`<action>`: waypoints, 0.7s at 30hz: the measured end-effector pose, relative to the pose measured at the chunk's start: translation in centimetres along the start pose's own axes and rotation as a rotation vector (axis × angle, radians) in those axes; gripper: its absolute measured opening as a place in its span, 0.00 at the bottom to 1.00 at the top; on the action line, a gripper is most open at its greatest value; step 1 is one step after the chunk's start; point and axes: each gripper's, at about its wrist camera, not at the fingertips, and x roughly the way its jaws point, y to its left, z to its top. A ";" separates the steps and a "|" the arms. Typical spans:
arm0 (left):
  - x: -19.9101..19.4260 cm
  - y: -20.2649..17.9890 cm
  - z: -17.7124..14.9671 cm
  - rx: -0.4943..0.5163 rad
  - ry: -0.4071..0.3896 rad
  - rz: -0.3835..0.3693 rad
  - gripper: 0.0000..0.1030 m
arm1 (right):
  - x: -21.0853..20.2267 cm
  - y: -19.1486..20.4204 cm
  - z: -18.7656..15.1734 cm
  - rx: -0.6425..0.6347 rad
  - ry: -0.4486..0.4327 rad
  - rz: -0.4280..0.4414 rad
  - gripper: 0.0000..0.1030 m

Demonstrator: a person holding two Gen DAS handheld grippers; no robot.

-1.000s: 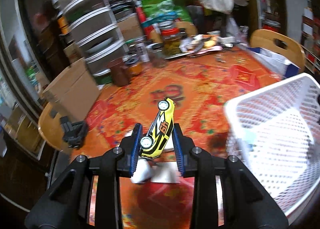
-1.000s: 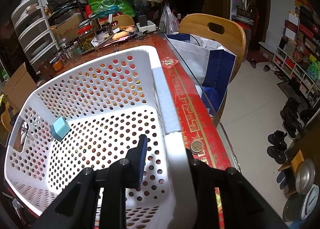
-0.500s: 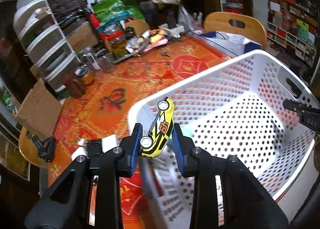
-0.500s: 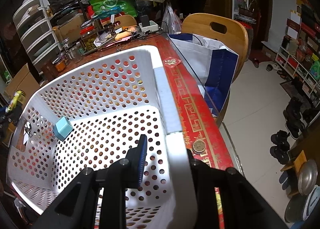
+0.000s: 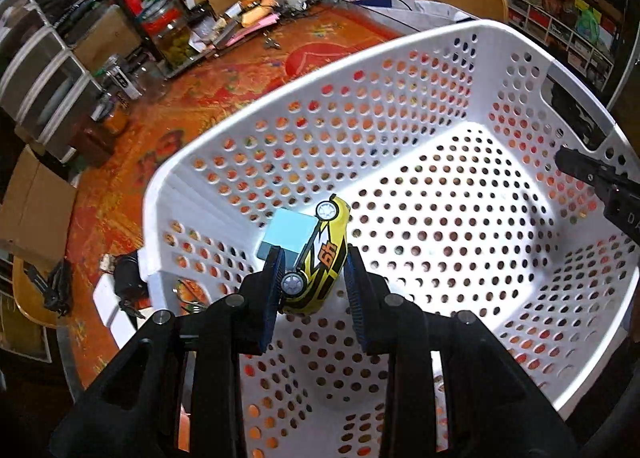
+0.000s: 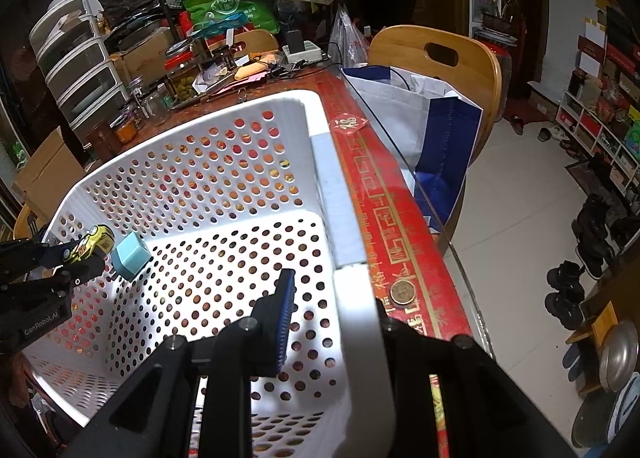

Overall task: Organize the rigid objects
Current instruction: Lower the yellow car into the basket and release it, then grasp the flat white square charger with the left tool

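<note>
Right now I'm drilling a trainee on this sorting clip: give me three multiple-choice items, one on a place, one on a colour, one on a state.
1. Where is the light blue box?
A. inside the white basket
B. on the wooden chair
C. on the floor

2. What colour is the toy car?
A. red
B. yellow with black
C. green

3. What is the right gripper doing?
A. hanging open over the table
B. holding the toy car
C. clamping the basket's rim

Answers:
1 A: the light blue box lies against the white basket's wall.
2 B: the toy car in the left gripper is yellow with black.
3 C: the right gripper straddles the rim.
</note>
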 end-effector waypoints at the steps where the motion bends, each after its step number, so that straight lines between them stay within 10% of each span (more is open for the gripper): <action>1: 0.3 -0.2 0.0 0.011 0.015 -0.004 0.27 | 0.0 0.0 0.0 0.000 0.001 0.000 0.22; 6: 0.4 -0.3 0.2 0.041 0.007 -0.078 0.37 | 0.1 0.1 0.1 0.002 0.002 -0.002 0.22; 8: -0.4 0.3 0.0 0.029 -0.026 -0.123 0.66 | 0.1 0.1 0.1 0.003 0.003 -0.004 0.22; 10: -1.9 1.5 -0.4 -0.001 -0.089 -0.139 0.74 | 0.1 0.2 0.1 0.002 0.006 -0.012 0.22; 16: -7.0 12.1 -5.2 -0.209 -0.245 -0.104 1.00 | 0.2 0.3 0.1 0.000 0.012 -0.028 0.22; 21: -3.9 22.4 -12.2 -0.488 -0.138 -0.014 1.00 | 0.2 0.2 0.2 0.004 0.010 -0.026 0.22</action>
